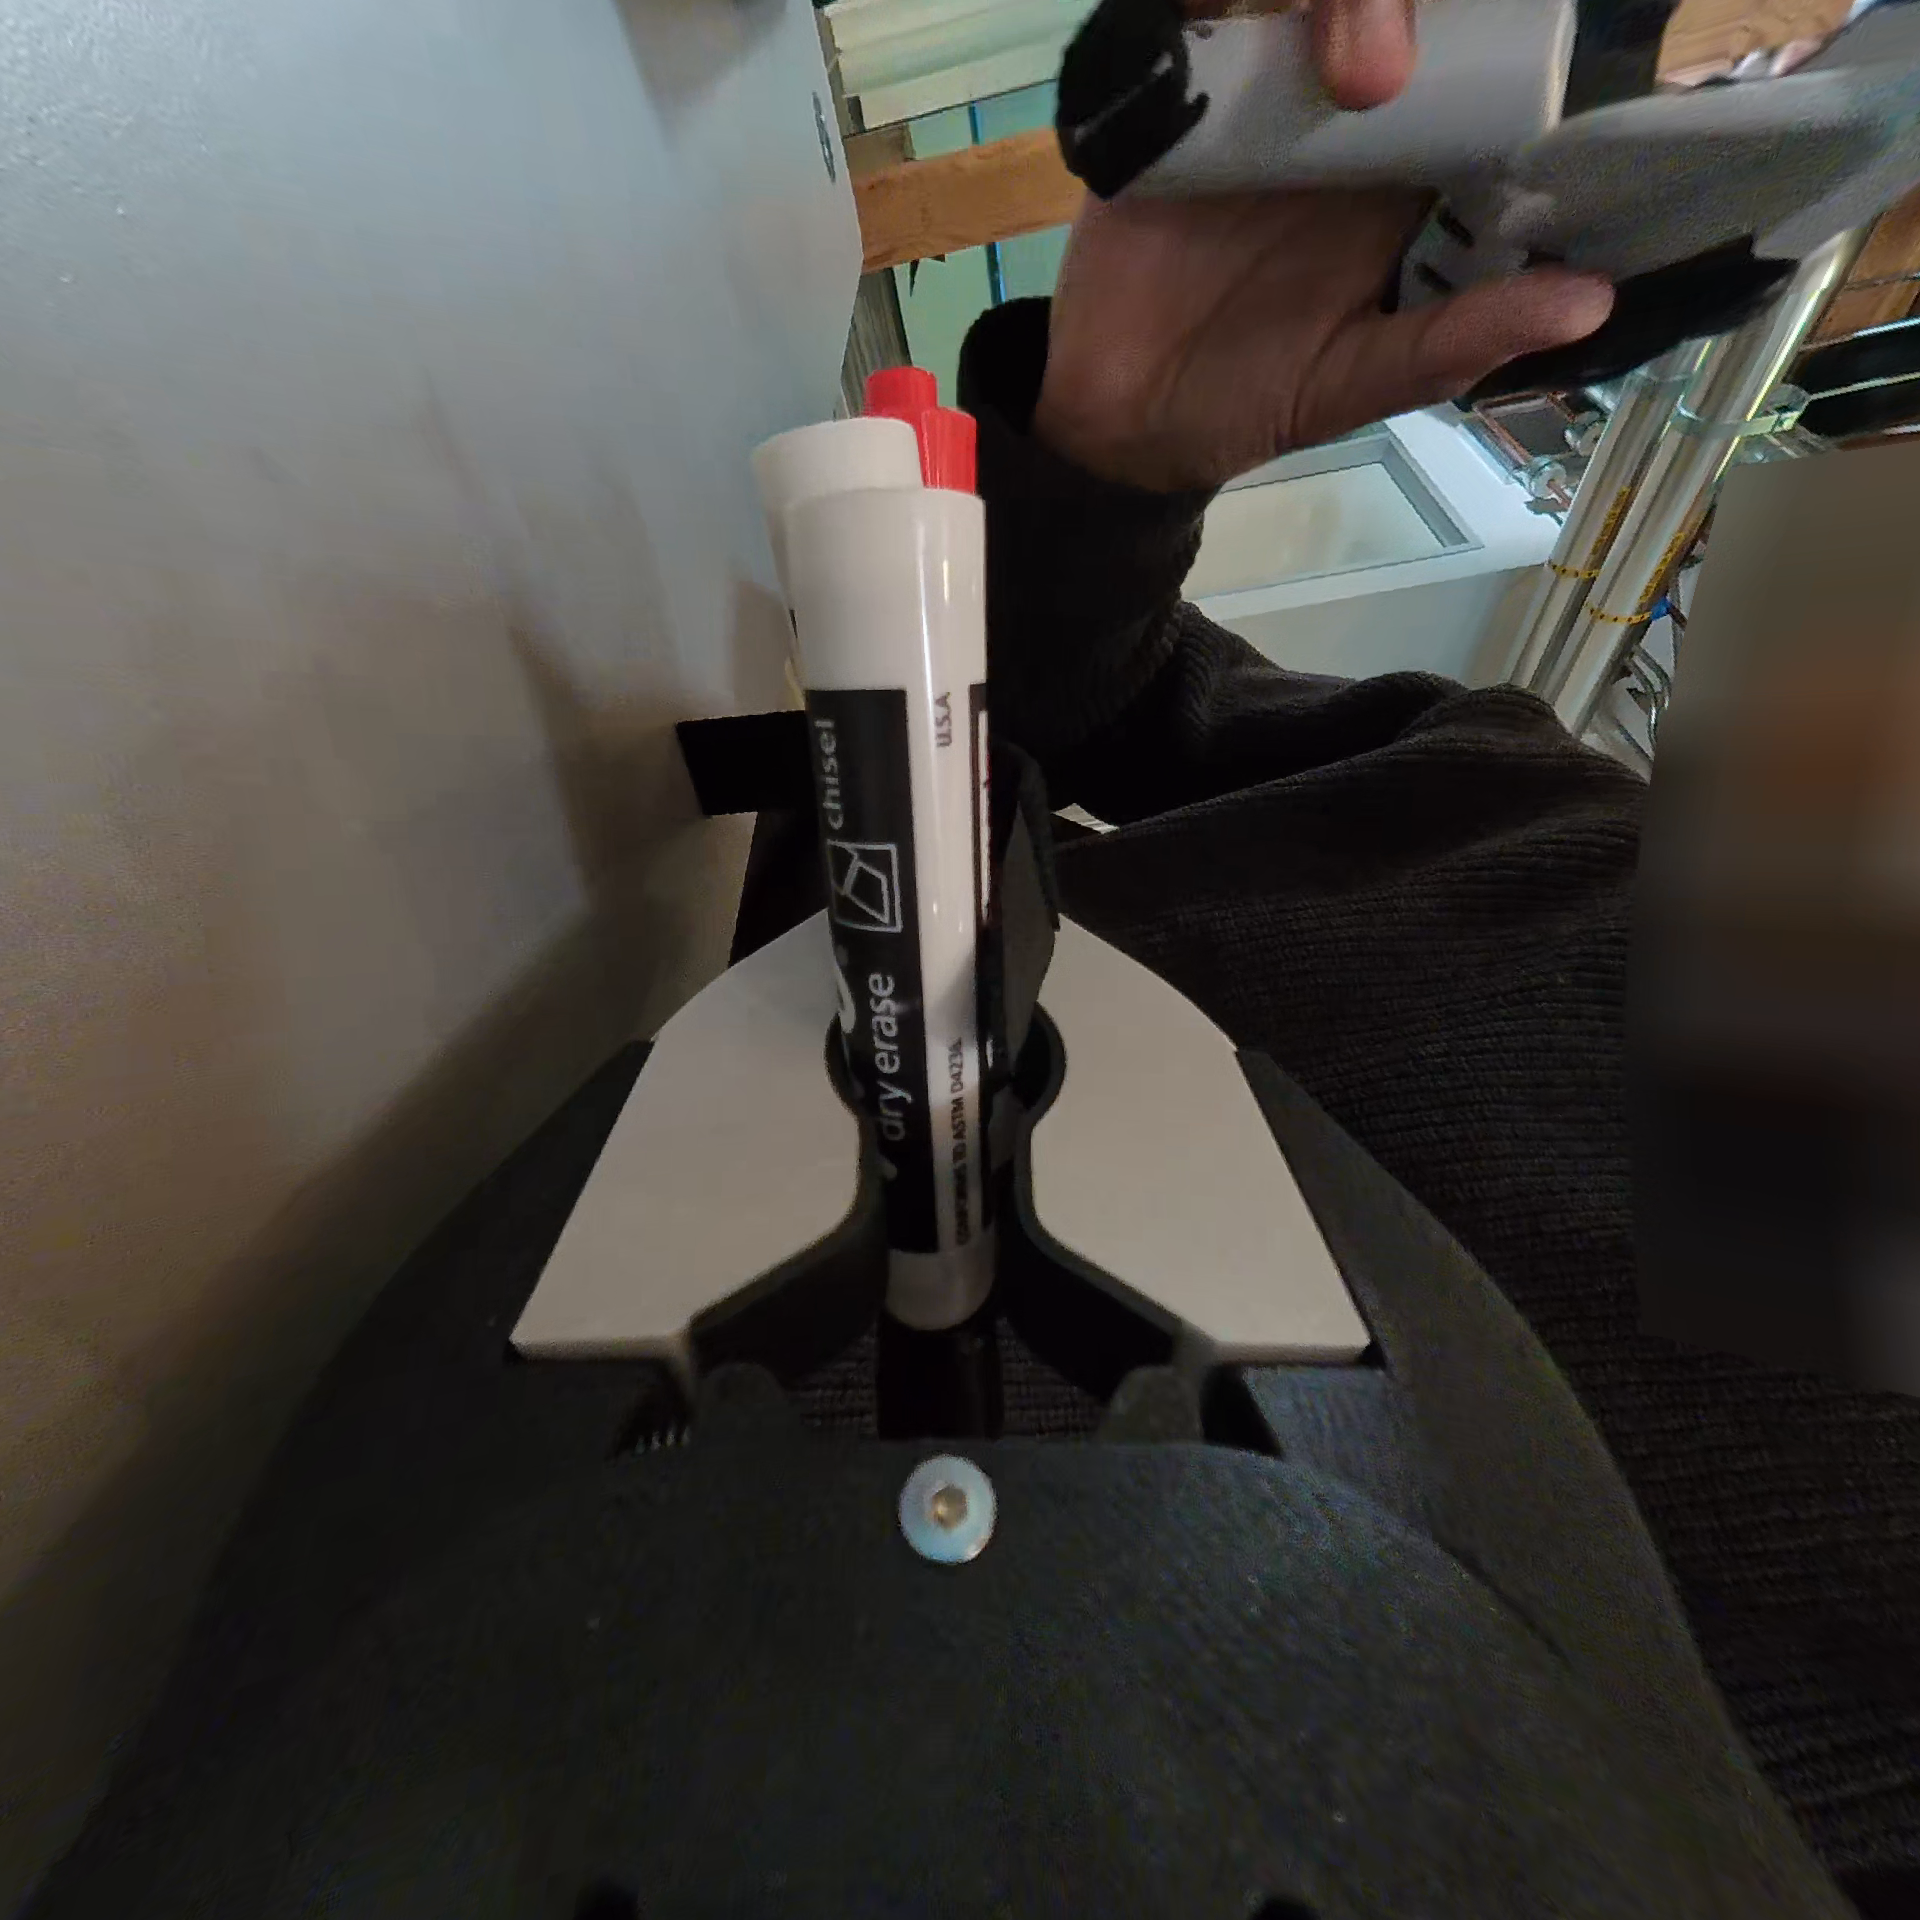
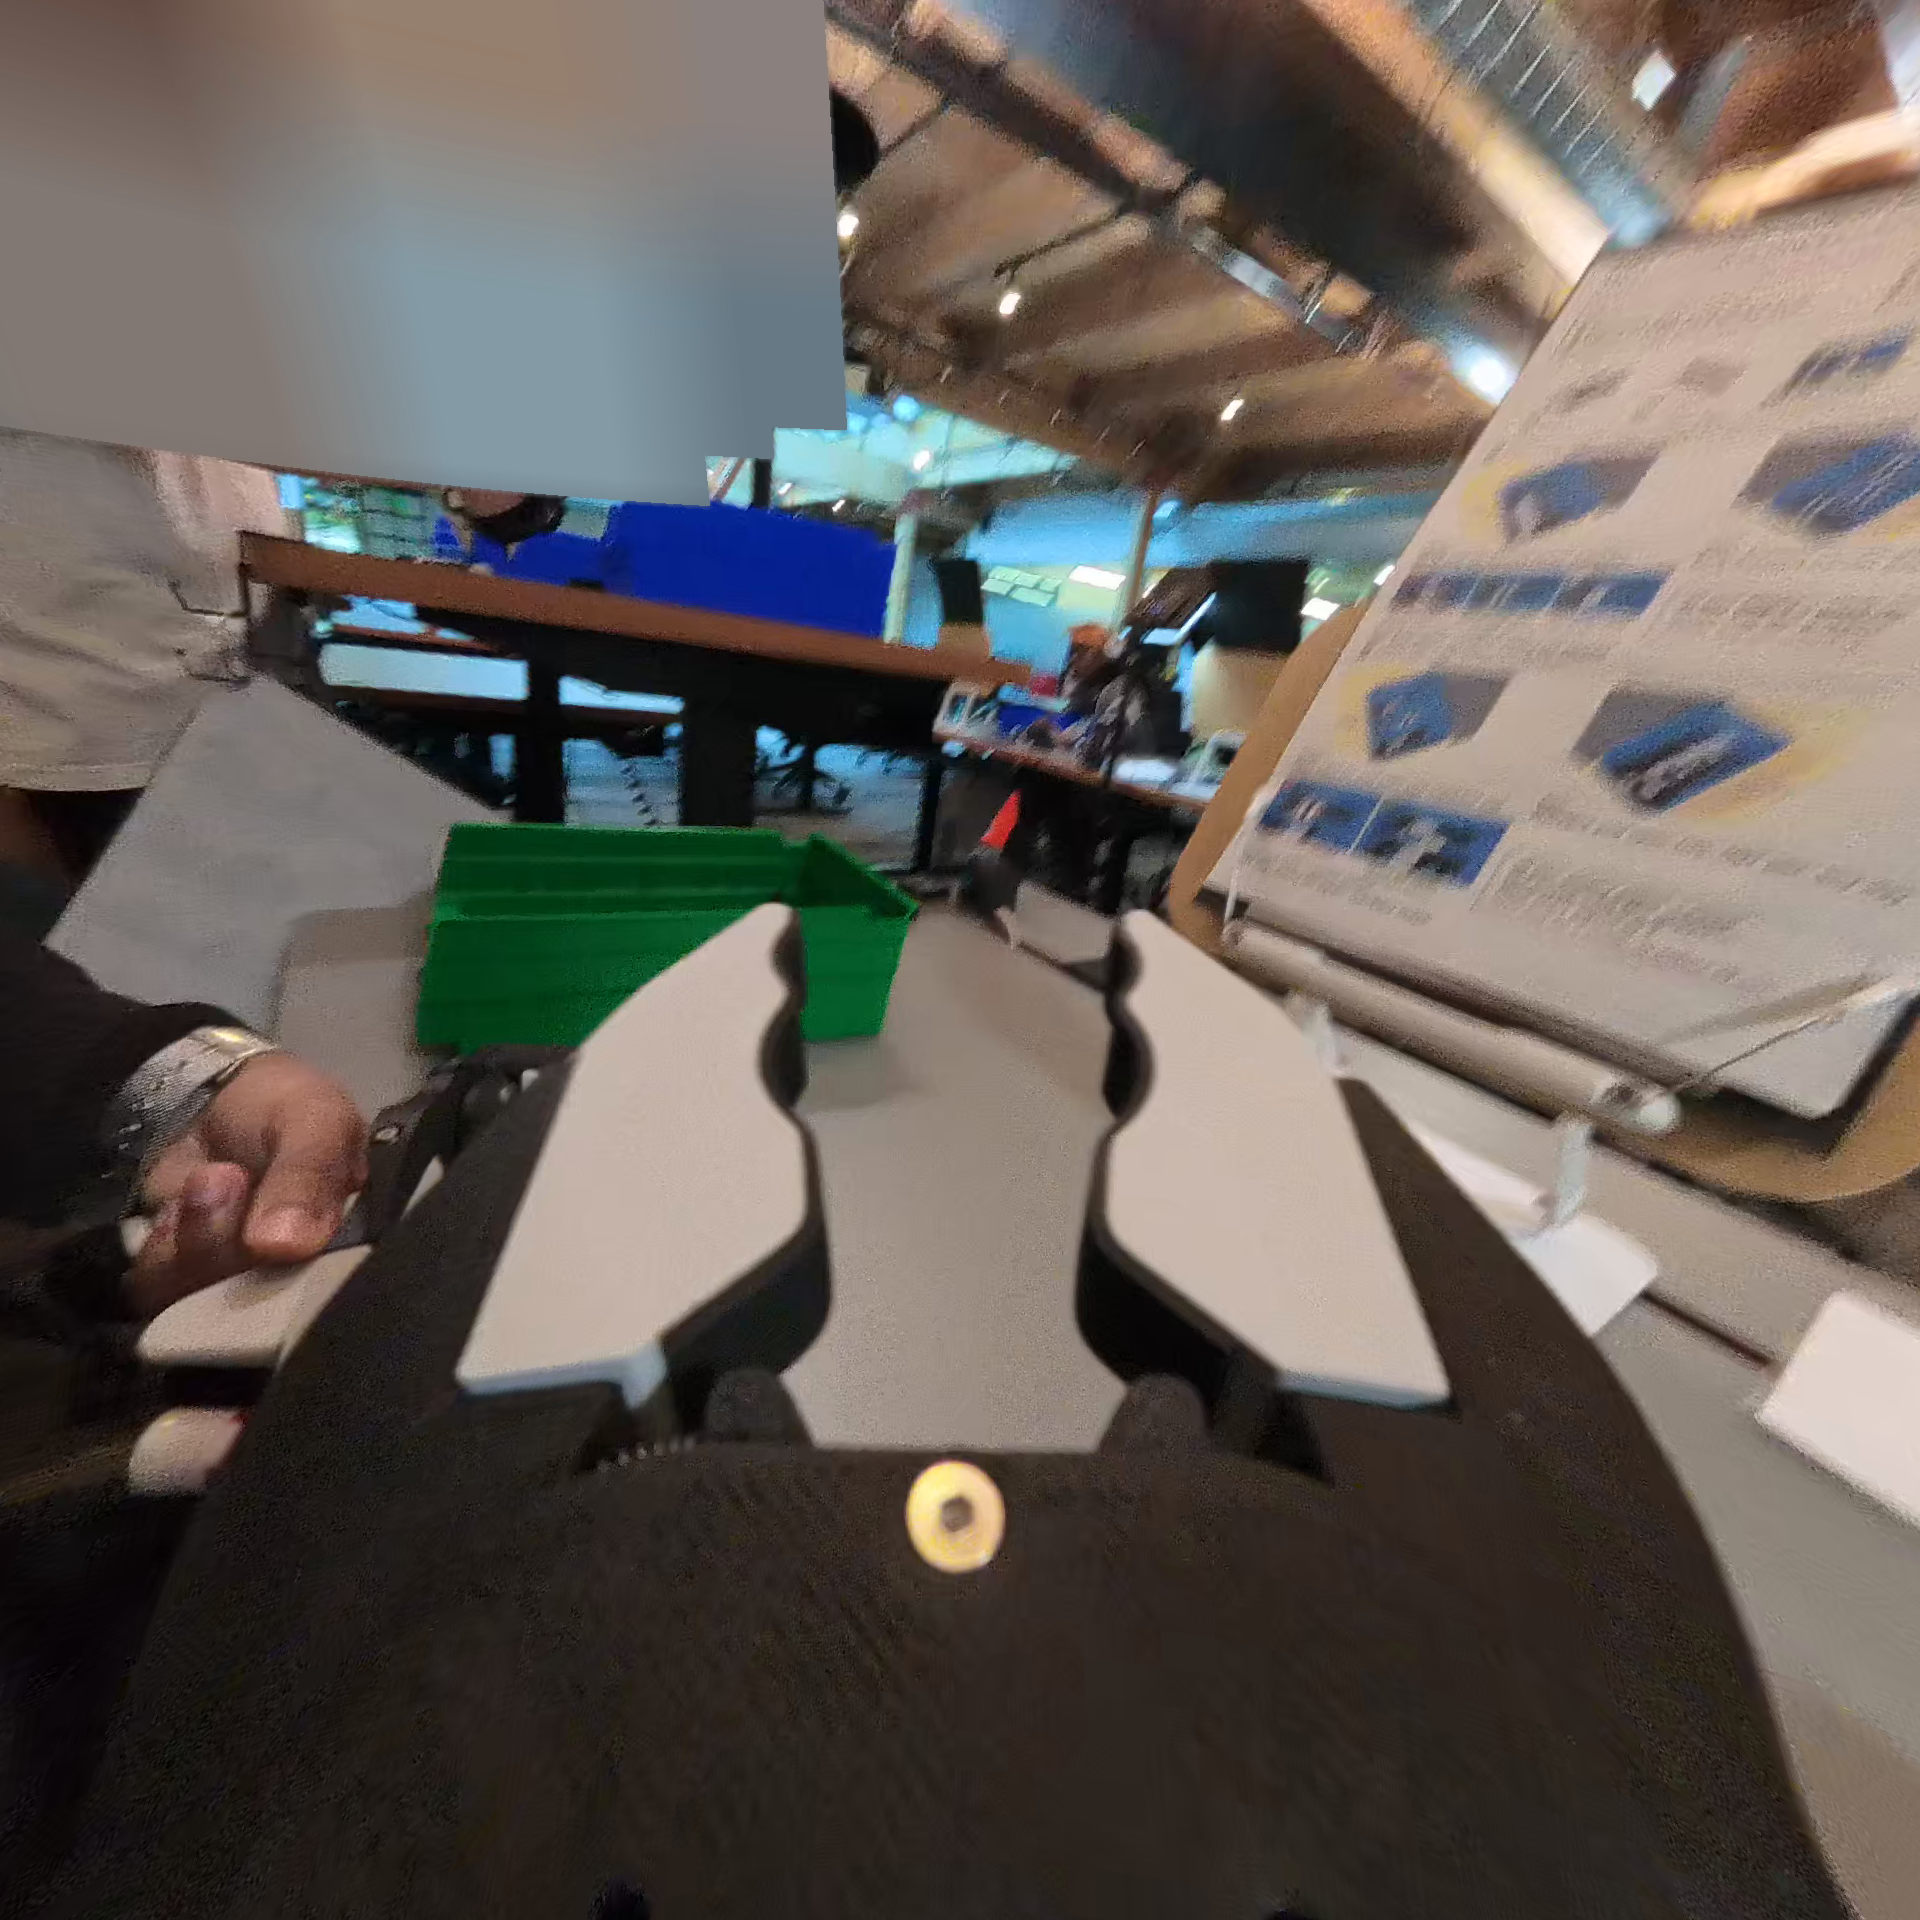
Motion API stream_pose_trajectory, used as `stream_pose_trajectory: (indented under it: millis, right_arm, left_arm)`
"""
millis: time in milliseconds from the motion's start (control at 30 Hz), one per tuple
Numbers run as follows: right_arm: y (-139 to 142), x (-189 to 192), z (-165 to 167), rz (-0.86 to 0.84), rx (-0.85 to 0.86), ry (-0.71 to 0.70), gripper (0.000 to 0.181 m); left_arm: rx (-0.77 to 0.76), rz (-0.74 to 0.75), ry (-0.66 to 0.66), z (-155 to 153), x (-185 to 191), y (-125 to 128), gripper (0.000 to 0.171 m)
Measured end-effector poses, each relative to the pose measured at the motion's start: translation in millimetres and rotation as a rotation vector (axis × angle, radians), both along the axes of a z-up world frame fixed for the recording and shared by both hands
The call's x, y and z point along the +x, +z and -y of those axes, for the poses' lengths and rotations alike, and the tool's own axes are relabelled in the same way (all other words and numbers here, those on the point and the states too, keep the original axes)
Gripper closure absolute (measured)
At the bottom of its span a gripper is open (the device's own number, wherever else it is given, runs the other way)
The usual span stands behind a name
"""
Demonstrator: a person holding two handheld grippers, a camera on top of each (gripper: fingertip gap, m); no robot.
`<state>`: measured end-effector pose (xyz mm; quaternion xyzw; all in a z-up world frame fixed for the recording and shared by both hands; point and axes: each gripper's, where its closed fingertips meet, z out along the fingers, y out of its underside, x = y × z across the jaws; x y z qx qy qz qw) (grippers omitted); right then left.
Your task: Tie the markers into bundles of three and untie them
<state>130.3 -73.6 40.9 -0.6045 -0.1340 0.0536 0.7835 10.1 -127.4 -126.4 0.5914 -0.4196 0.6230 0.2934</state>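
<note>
My left gripper point(image 1: 940, 1023) is shut on a bundle of three white markers point(image 1: 894, 727), two of them with red ends point(image 1: 920, 431). The markers stick out forward between my fingers. A black strap point(image 1: 1023, 883) wraps the bundle, with one end sticking out to the left point(image 1: 727, 764). The right gripper shows in the left wrist view point(image 1: 1351, 114), held in a hand above and to the right of the bundle. In the right wrist view my right gripper point(image 2: 956, 935) is open and empty, above the grey table point(image 2: 956, 1195).
A green bin point(image 2: 623, 935) stands on the table ahead of my right gripper. A propped-up printed board point(image 2: 1610, 727) stands at the right, with white cards point(image 2: 1839, 1392) lying near it. A hand with a wristwatch point(image 2: 239, 1153) is at the left. A dark sleeve point(image 1: 1403, 935) fills the right of the left wrist view. The gap from one gripper's tips to the other's is roughly 20 cm.
</note>
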Motion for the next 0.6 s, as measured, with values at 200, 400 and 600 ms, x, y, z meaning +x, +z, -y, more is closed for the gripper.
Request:
stream_pose_trajectory:
  millis: [200,400,600]
  right_arm:
    - [1,28,4,0.174,-0.045,-0.267,0.181]
    - [-33,56,-10,0.046,-0.169,-0.349,0.179]
    - [-38,77,-11,0.198,-0.229,-0.485,0.157]
  left_arm:
    - [0.008,0.003,0.001,0,0,0,0.152]
    - [0.014,-0.004,0.007,0,0,-1,0.151]
    - [0.015,-0.003,0.011,0,0,-1,0.151]
